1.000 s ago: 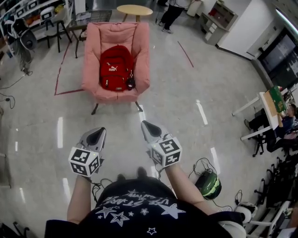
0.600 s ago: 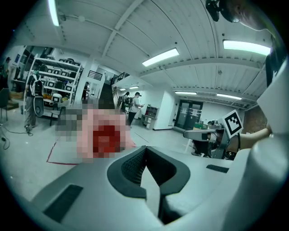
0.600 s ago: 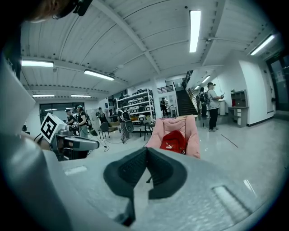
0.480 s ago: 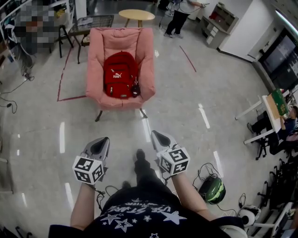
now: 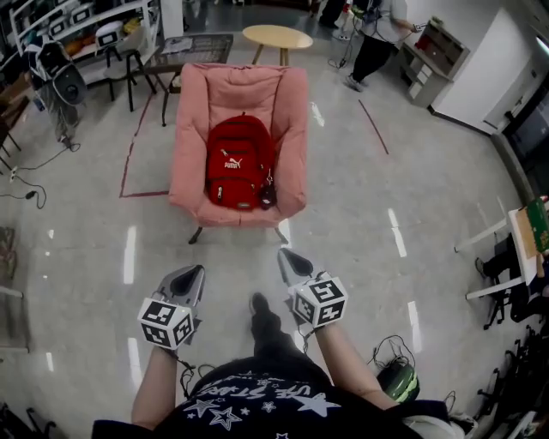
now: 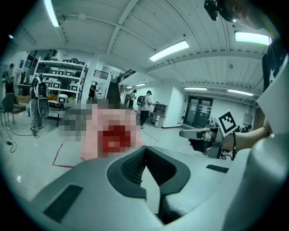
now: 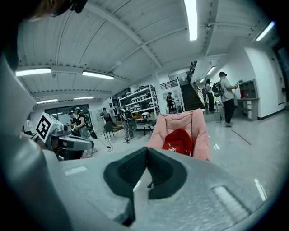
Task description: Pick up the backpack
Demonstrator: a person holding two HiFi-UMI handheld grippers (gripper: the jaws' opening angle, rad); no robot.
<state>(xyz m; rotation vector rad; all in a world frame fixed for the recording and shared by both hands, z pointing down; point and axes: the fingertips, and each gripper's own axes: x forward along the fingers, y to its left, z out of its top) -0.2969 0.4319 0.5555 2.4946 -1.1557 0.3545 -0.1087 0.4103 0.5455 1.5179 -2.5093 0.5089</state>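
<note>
Backpack (image 5: 240,163): red, white logo, propped on the seat against the back of a pink armchair (image 5: 236,90), mid-frame in the head view. A small dark thing (image 5: 267,197) hangs at its right side, too small to ID. The right gripper view also shows the backpack (image 7: 179,140) in the chair; in the left gripper view that spot is blurred out, pink and red blocks only. Only the two front chair legs show, the rest is hidden under the seat. The round table (image 5: 276,36) behind has its legs partly hidden by the chair back. A person (image 5: 377,34) at top right is cut off by the frame edge. The left gripper (image 5: 196,271) and right gripper (image 5: 286,255) are both clenched w/ nothing between the pads; each gripper view shows the jaw tips meeting, left gripper (image 6: 145,151), right gripper (image 7: 146,151). They sit side by side, well apart from the chair, w/ the wearer's shoe (image 5: 260,304) between them. The wearer's torso fills the bottom edge. Room to move: wide bare floor (image 5: 360,223) from the grippers to the chair front, also on the chair's right. A red tape line (image 5: 129,163) runs on the floor left of the chair, another (image 5: 373,127) to the right. Left edge: shelves (image 5: 77,26), stools and cables, crowded. Right edge: a desk (image 5: 502,236), cut off. A green-black thing (image 5: 399,380) w/ cable lies on the floor at bottom right, partly hidden by the wearer's arm.
</note>
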